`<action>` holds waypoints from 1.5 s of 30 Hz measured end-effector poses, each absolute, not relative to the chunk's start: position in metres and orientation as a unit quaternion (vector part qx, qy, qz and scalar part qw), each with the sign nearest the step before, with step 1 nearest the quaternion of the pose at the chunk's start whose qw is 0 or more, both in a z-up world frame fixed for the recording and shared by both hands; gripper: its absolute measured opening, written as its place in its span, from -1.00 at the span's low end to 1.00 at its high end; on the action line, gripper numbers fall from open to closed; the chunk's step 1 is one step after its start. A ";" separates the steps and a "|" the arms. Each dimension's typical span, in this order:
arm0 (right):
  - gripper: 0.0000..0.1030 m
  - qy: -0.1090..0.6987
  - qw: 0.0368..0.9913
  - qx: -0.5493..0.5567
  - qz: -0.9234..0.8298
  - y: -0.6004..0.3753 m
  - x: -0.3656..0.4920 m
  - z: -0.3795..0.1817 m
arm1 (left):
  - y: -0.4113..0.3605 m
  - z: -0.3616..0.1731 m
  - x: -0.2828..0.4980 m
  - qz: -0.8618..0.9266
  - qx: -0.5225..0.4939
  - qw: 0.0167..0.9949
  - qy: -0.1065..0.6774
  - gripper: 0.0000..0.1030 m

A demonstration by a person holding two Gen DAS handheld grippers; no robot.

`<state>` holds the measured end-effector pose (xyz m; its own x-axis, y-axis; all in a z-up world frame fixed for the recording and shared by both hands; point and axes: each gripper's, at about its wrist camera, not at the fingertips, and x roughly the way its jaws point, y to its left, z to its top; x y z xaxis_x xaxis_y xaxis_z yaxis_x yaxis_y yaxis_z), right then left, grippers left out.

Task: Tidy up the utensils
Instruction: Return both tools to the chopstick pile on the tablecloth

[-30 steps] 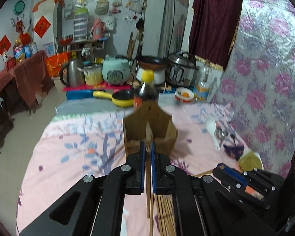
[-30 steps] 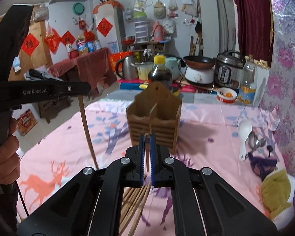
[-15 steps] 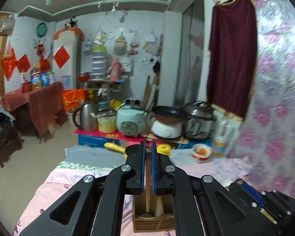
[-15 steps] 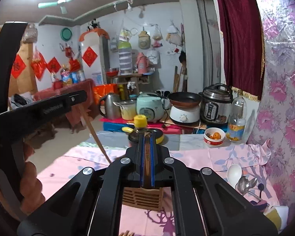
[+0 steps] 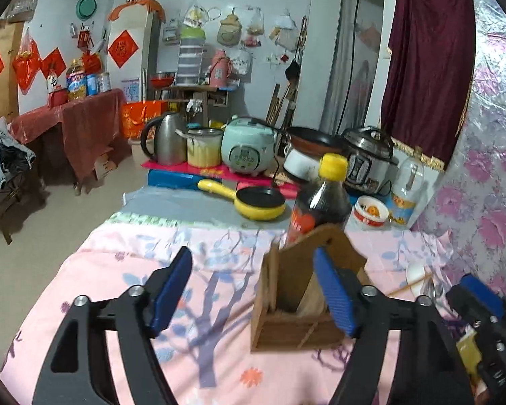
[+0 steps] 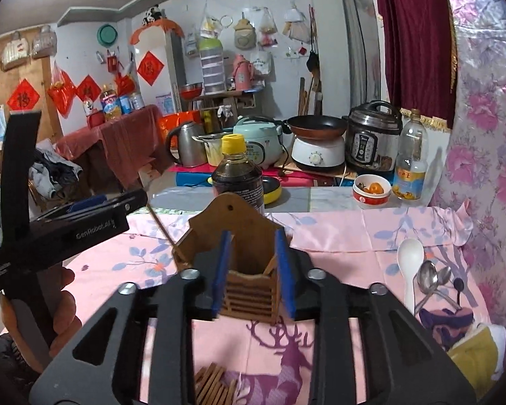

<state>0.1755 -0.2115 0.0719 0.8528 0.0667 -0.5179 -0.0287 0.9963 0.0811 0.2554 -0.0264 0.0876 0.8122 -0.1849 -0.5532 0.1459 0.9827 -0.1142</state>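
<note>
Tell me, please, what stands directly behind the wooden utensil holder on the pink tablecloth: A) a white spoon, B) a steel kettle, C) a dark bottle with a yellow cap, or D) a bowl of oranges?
C: in the right wrist view the dark bottle with a yellow cap rises right behind the peaked back of the wooden utensil holder, while the white spoon lies well off to the side.

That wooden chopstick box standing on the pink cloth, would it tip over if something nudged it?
Probably, somewhat. The wooden holder stands tall on a small base, and its slatted walls look thin and light. The cloth beneath looks soft, likely an unsteady footing. A low push might slide it instead.
</note>
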 end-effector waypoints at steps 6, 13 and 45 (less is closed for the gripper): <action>0.38 0.256 0.966 0.028 0.009 -0.208 0.117 0.069 | 0.003 0.058 0.208 -0.078 -0.039 0.936 0.341 0.81; 0.69 0.279 0.960 0.024 0.029 -0.204 0.031 0.026 | 0.017 -0.014 0.120 -0.094 0.002 0.905 0.414 0.81; 0.70 0.394 0.919 0.018 -0.009 -0.216 0.019 -0.057 | -0.029 -0.085 0.094 -0.147 0.094 0.840 0.513 -0.56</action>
